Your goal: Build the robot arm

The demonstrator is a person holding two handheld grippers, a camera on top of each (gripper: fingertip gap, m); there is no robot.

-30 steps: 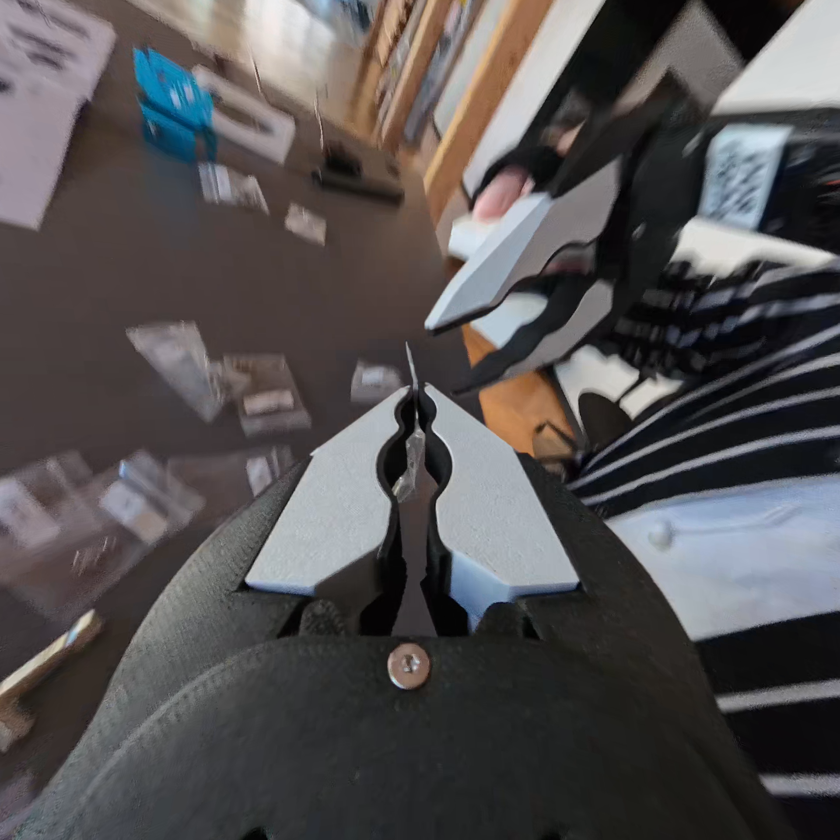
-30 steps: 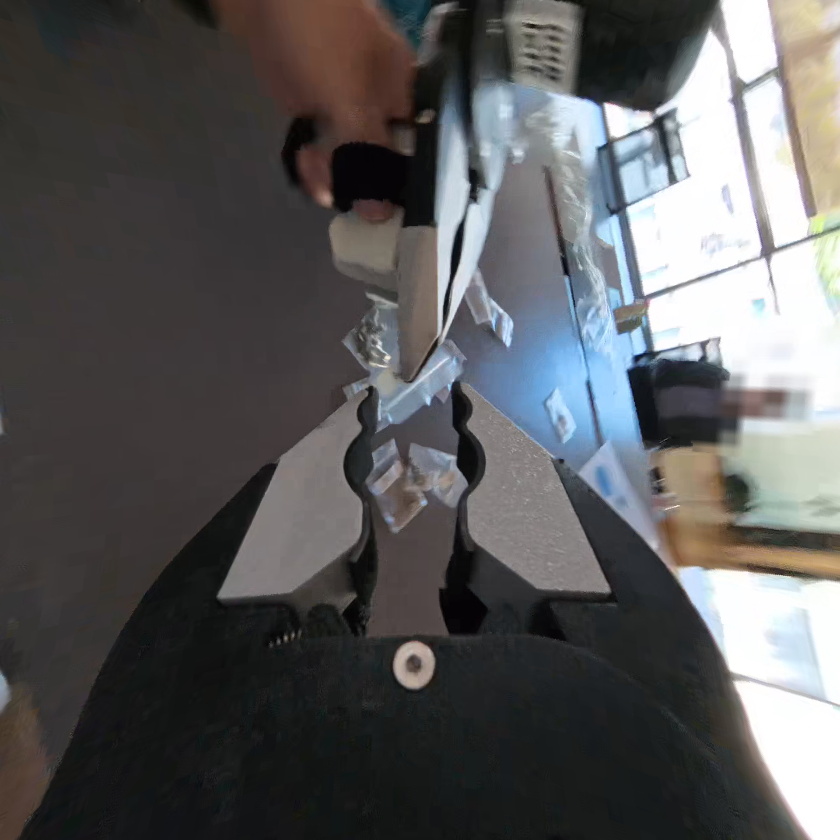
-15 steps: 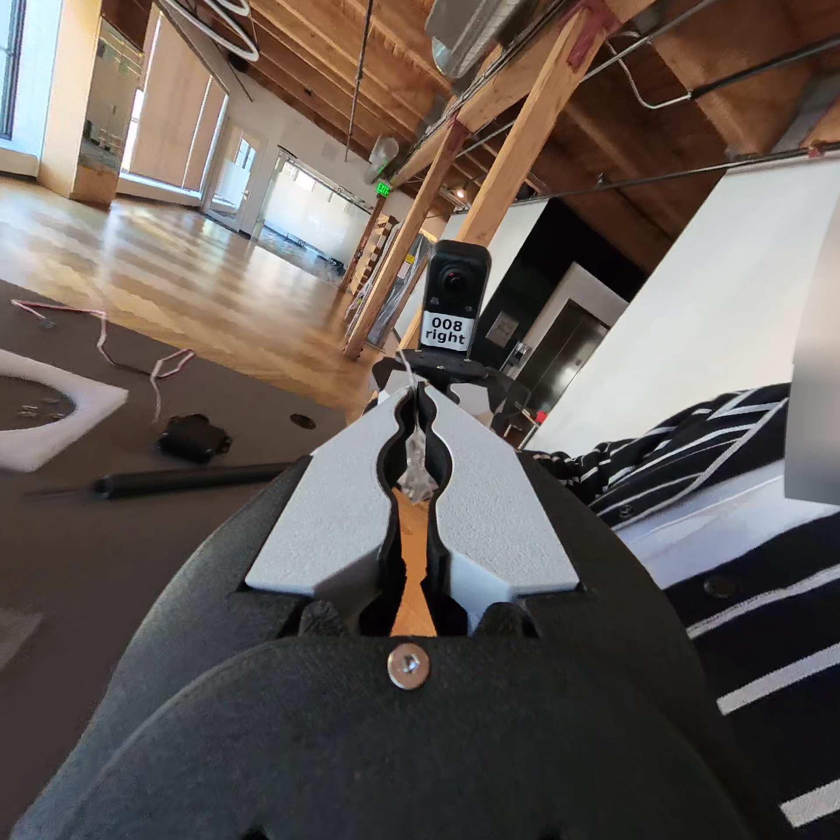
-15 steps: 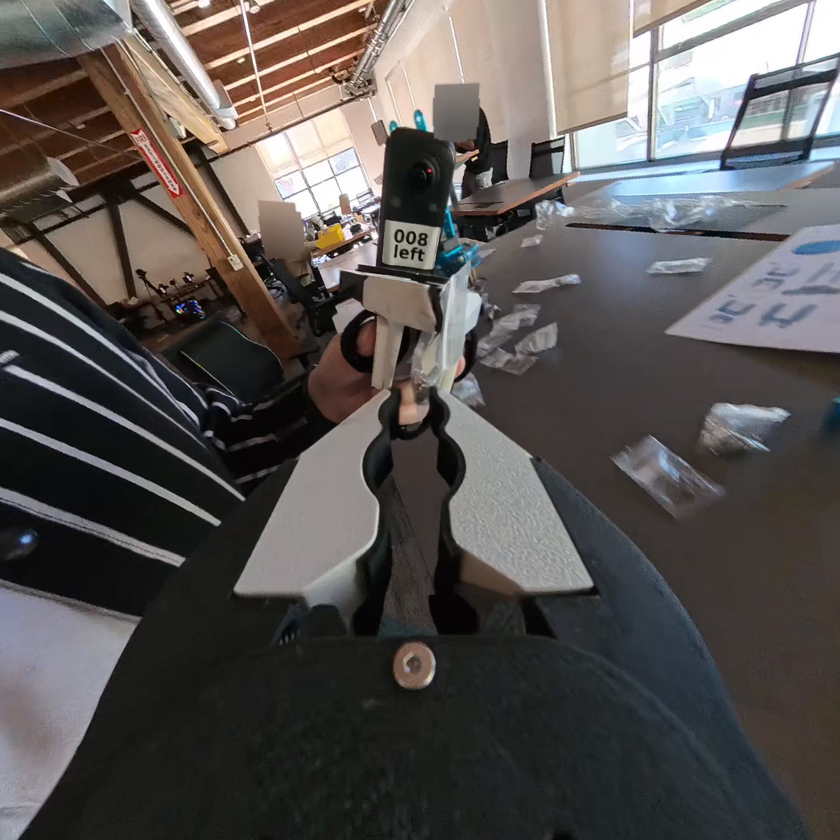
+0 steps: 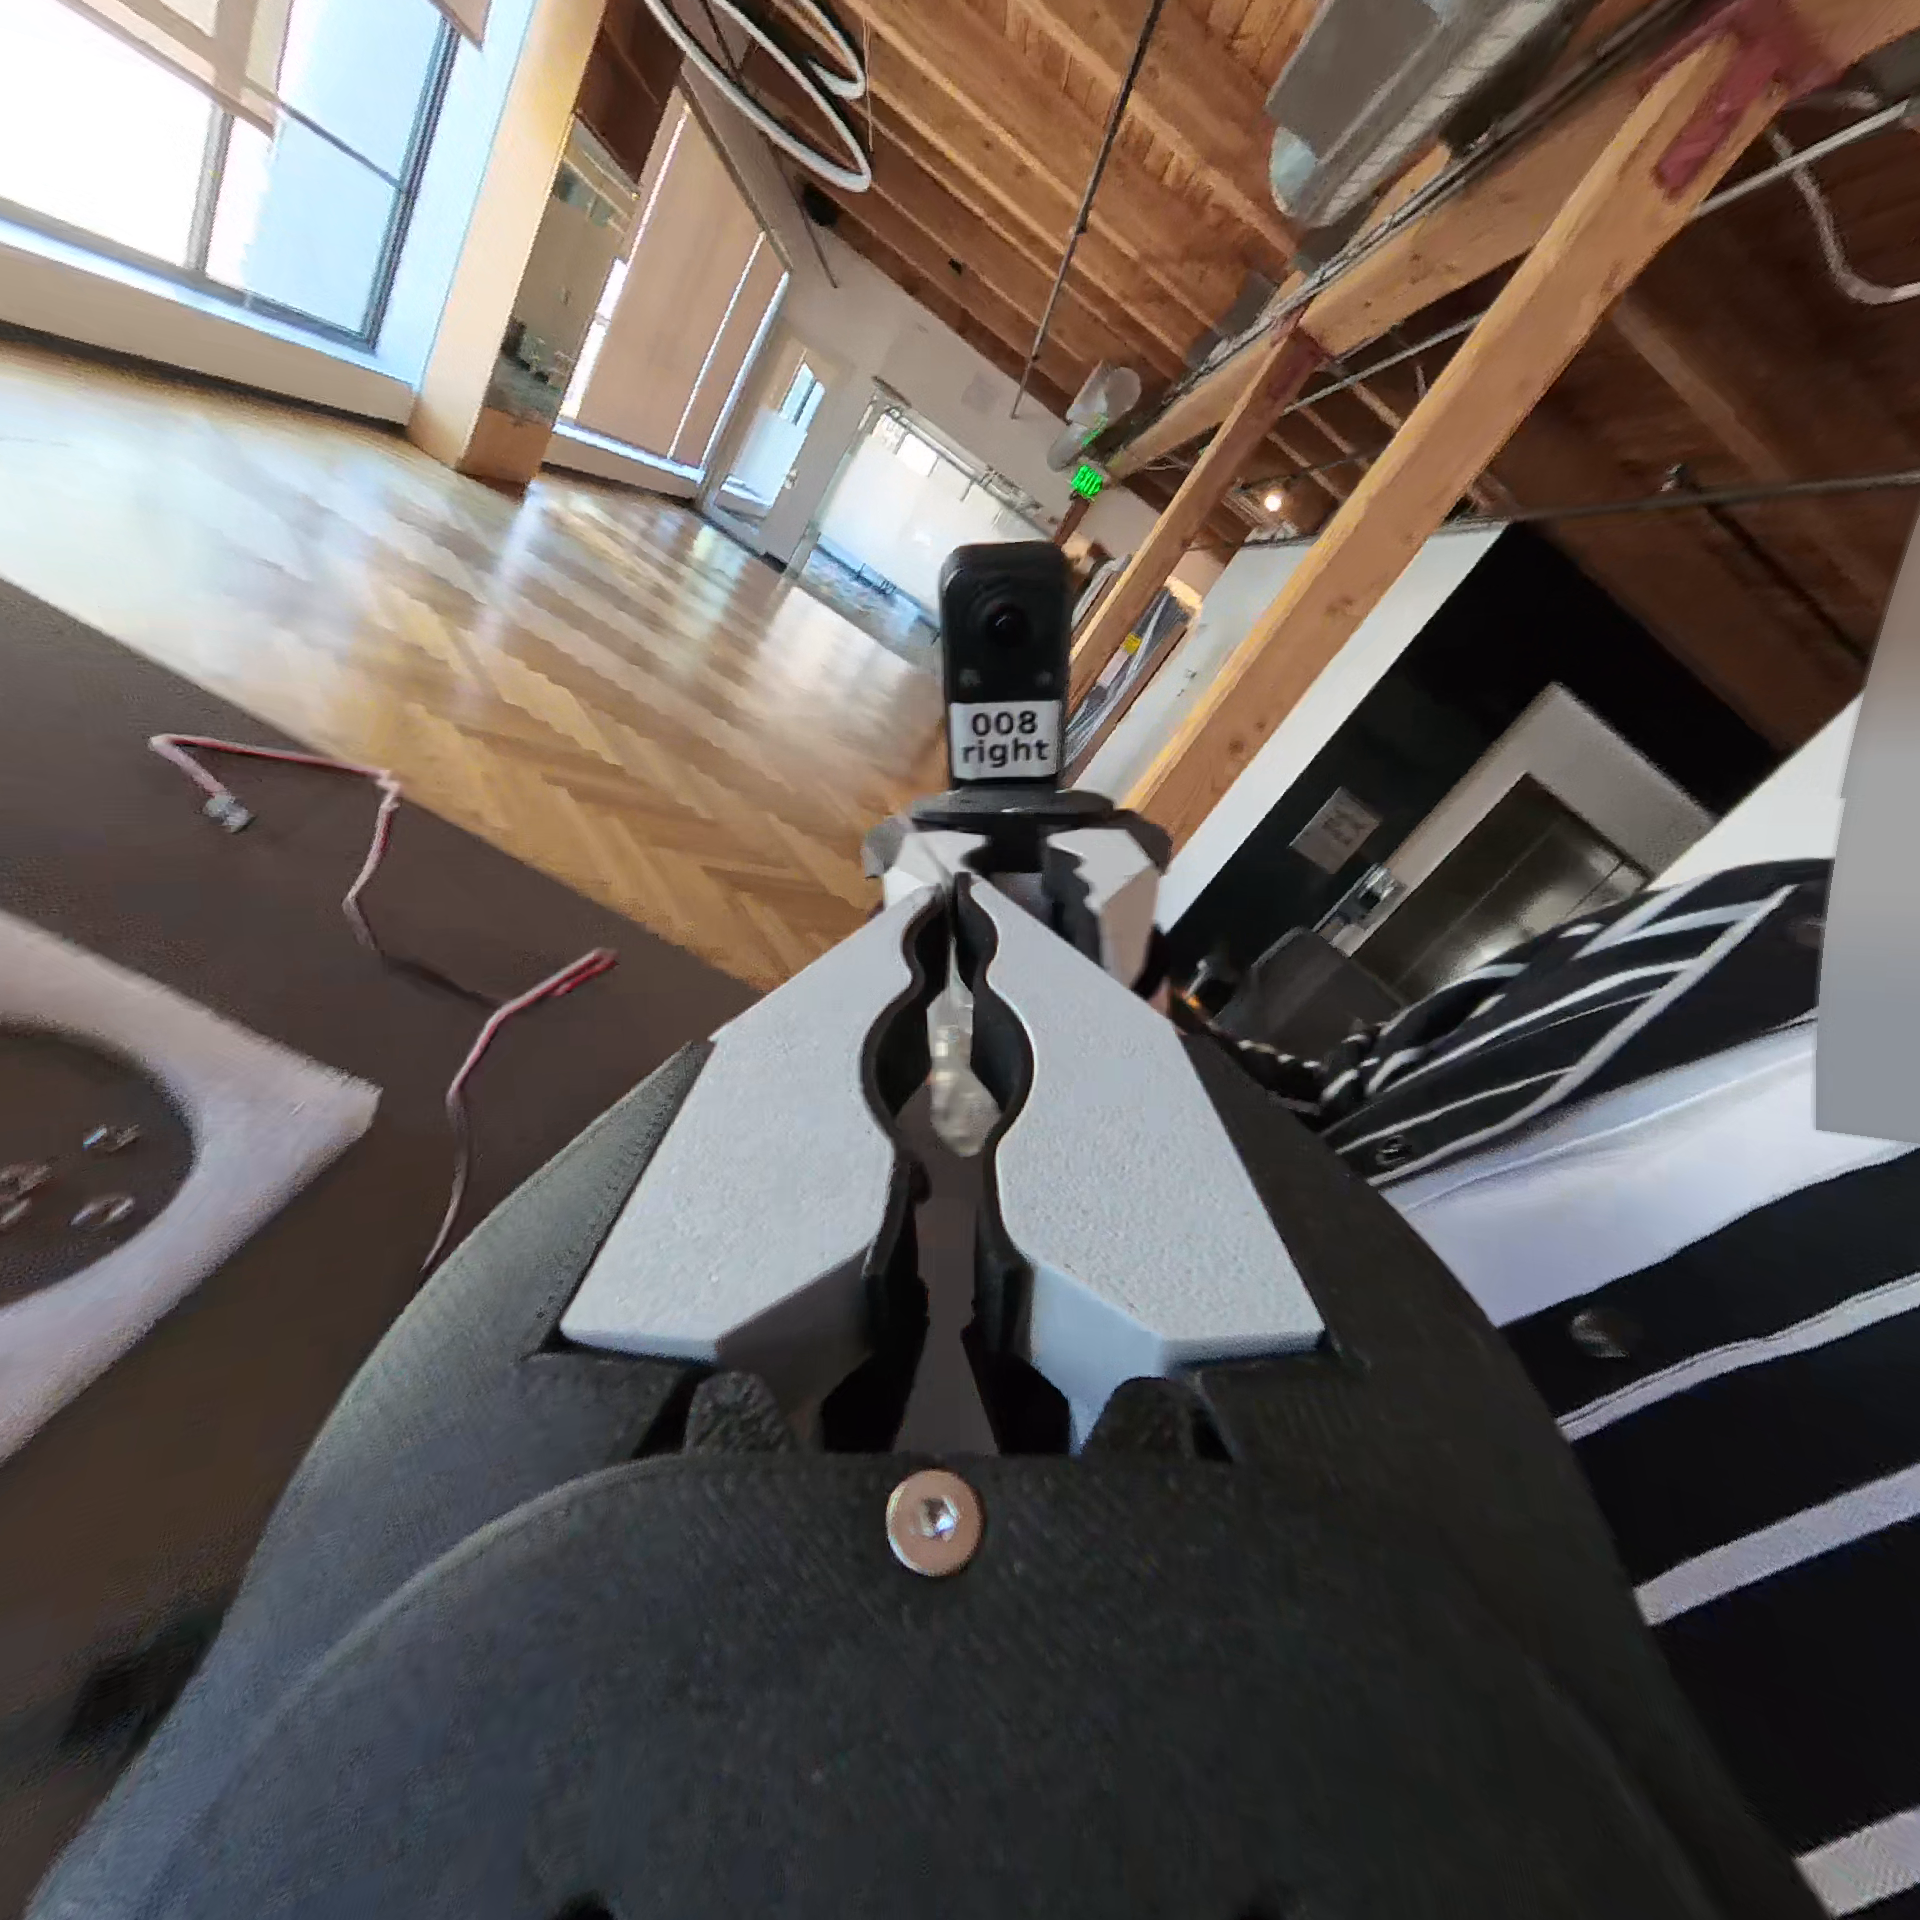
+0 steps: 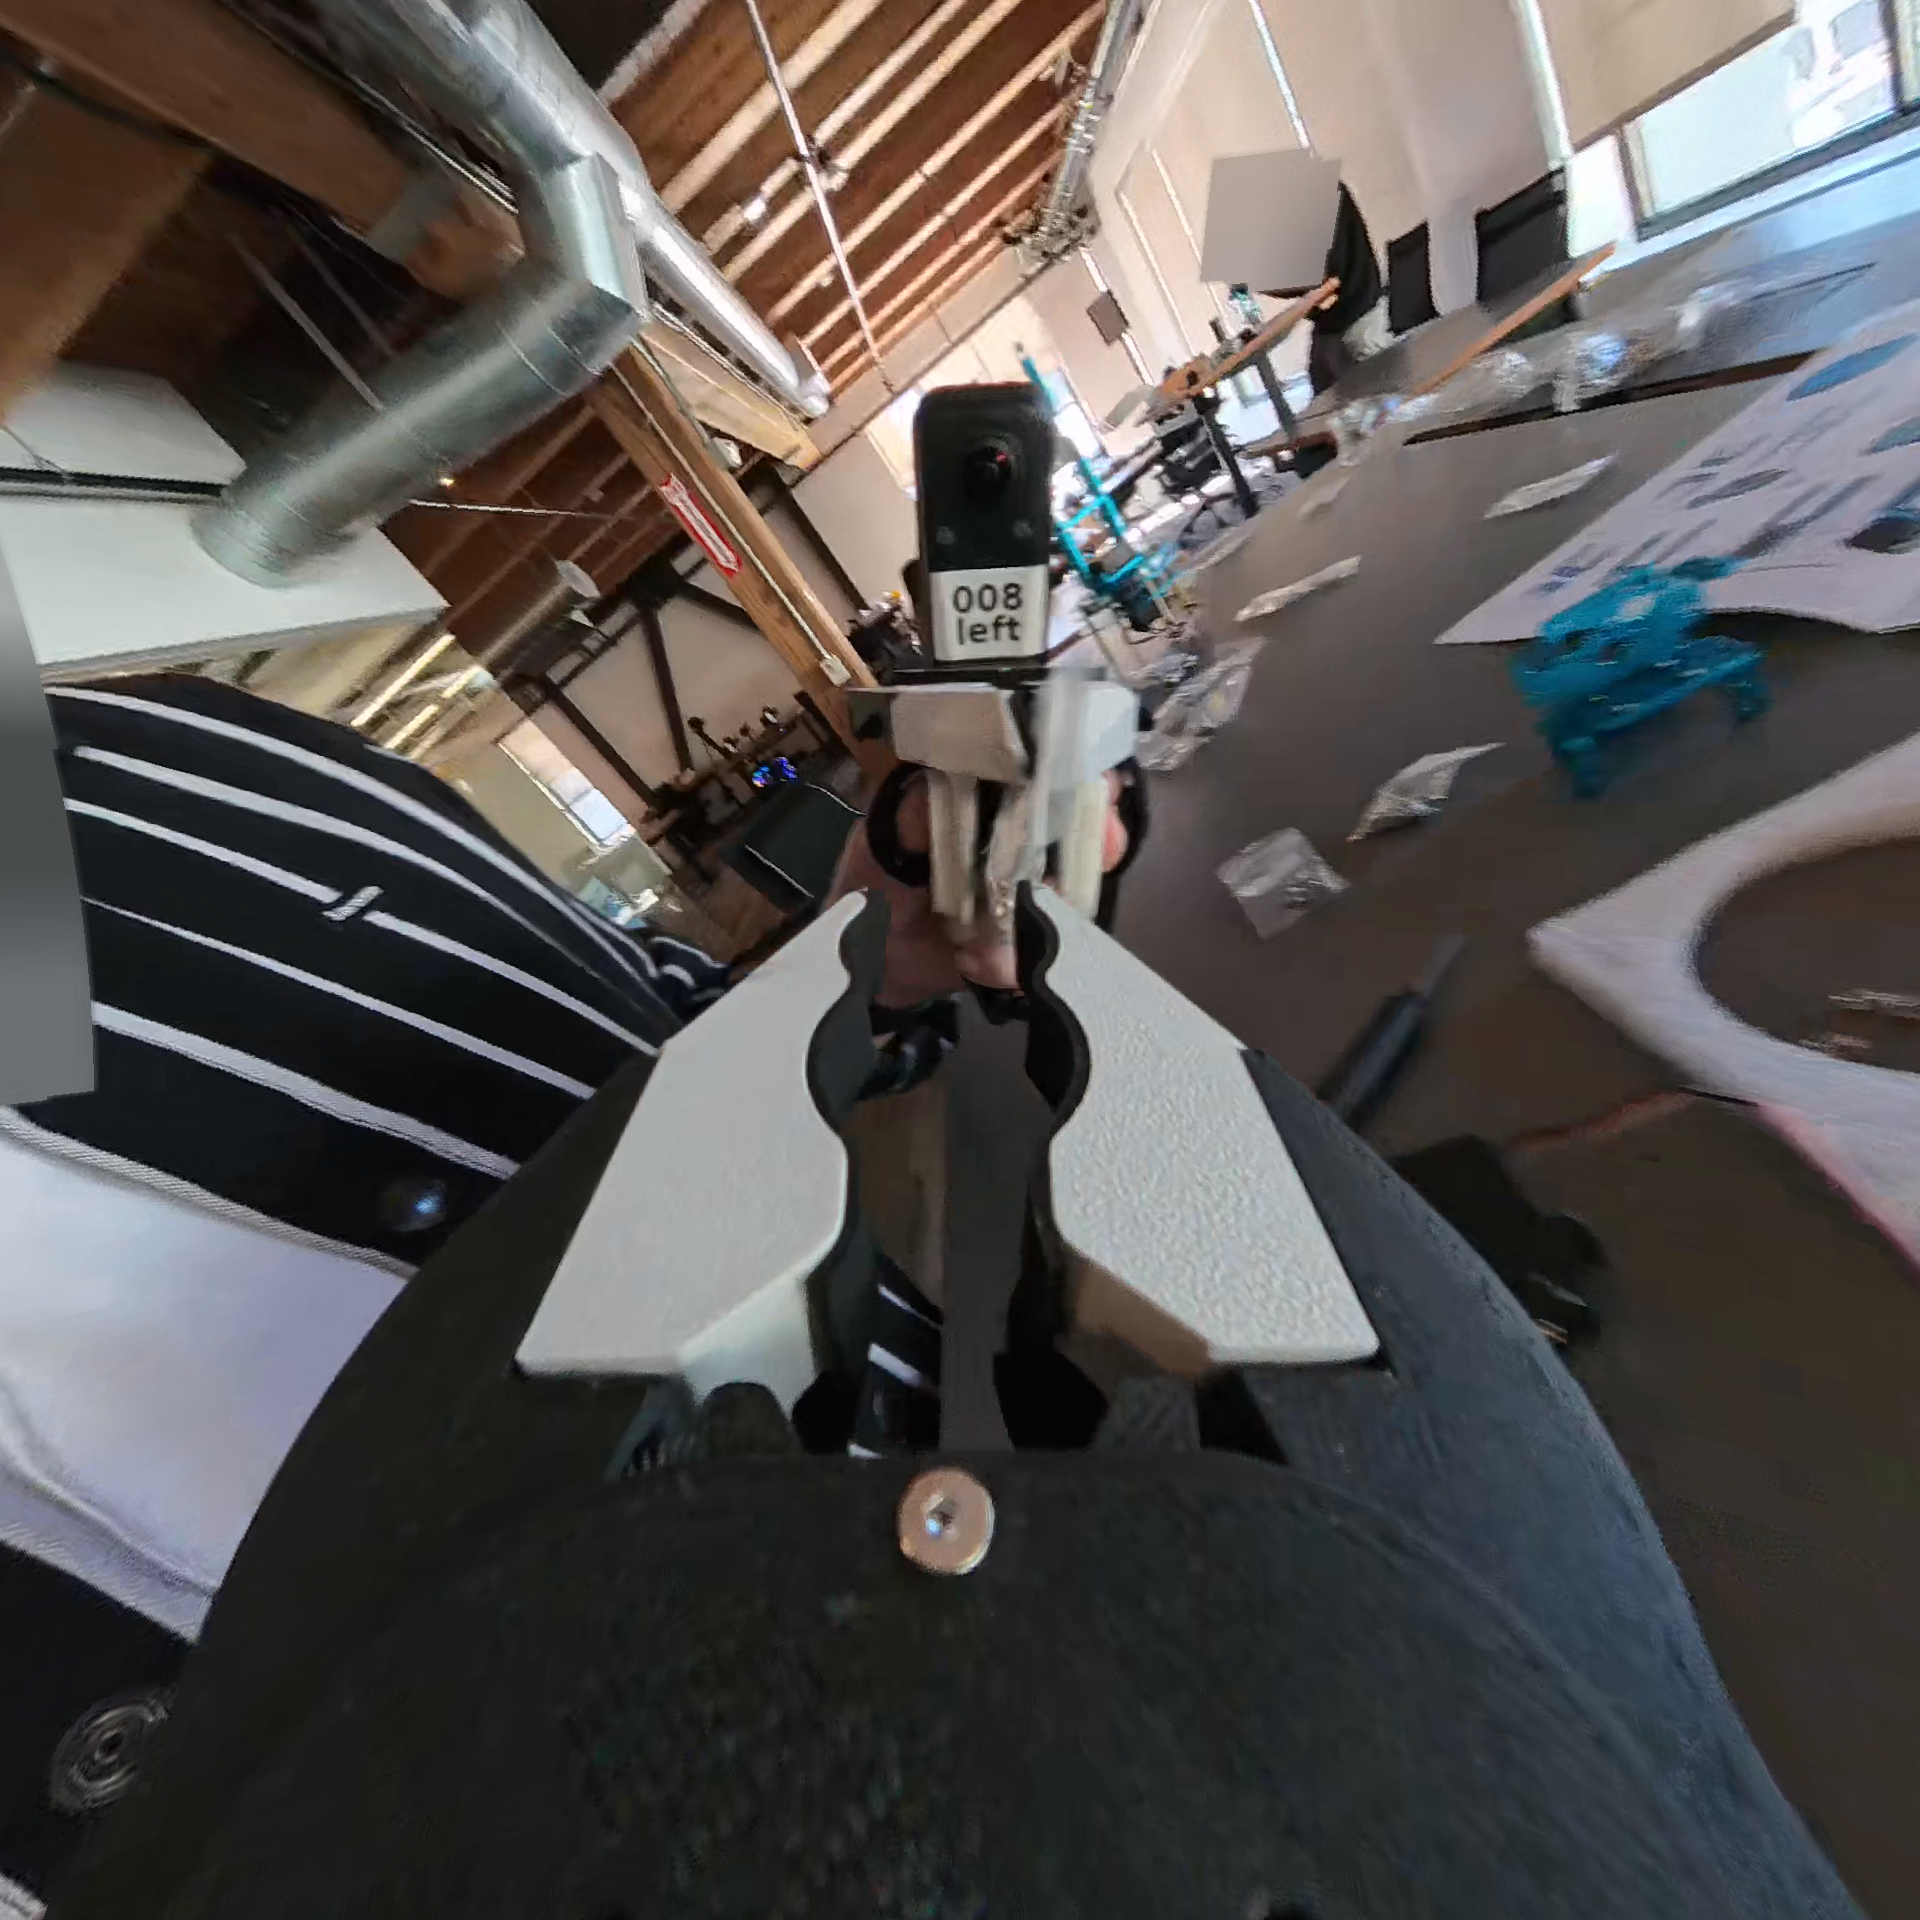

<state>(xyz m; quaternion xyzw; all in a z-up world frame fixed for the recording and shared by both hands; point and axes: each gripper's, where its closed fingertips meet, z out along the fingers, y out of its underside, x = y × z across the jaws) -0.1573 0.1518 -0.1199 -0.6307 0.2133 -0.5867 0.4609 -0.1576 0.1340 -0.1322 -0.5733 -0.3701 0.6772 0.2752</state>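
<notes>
My left gripper (image 5: pixel 957 885) is shut on a small clear plastic bag (image 5: pixel 954 1081), which is pinched between the fingers and pokes out past the tips. It is held up in the air above the dark table (image 5: pixel 208 852). My right gripper (image 6: pixel 940 902) is open and faces the left gripper (image 6: pixel 997 810) tip to tip. Its jaws stand on either side of the left gripper's tips and the hanging bag (image 6: pixel 1023 831). In the left wrist view the right gripper (image 5: pixel 1013 868) shows just beyond my left fingertips, with its black camera (image 5: pixel 1003 644) on top.
A white foam piece with a round cutout holding small screws (image 5: pixel 260 1122) (image 6: pixel 1662 987) lies on the table. Near it are a red-white wire (image 5: pixel 374 862), a black tool (image 6: pixel 1392 1029), a blue frame part (image 6: pixel 1631 665), several clear bags (image 6: pixel 1278 883) and paper sheets (image 6: pixel 1714 530). A person in a striped shirt (image 6: pixel 312 935) is close by. Left and right tips are no more than a few centimetres apart.
Both grippers have swung up from pointing down at the table and now face each other level. The left gripper still pinches the bag. The right gripper's jaws have come closer around it.
</notes>
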